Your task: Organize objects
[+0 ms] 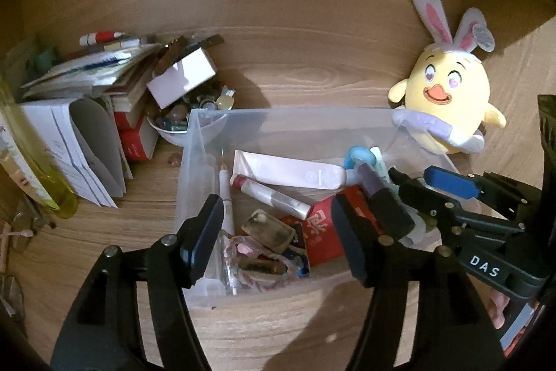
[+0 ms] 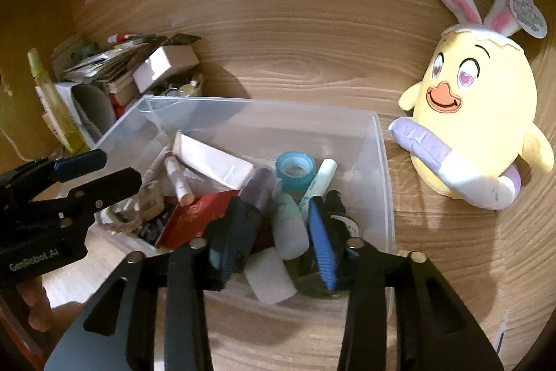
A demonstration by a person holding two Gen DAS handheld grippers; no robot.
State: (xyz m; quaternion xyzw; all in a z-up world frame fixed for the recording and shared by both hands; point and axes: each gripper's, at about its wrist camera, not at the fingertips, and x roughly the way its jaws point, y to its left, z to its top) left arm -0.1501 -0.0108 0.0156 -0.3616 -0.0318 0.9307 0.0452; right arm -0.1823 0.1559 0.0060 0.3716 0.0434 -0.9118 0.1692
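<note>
Bin (image 2: 384, 162) contents partly hidden behind right gripper (image 2: 274, 232).

Both tongs, left (image 1: 278, 232) and right (image 2: 274, 232), tilt downward side by side, jaws parted.

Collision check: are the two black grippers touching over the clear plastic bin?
Apart. Right wrist view: left gripper sits clear of right gripper, flat red packet visible in the gap.
</note>
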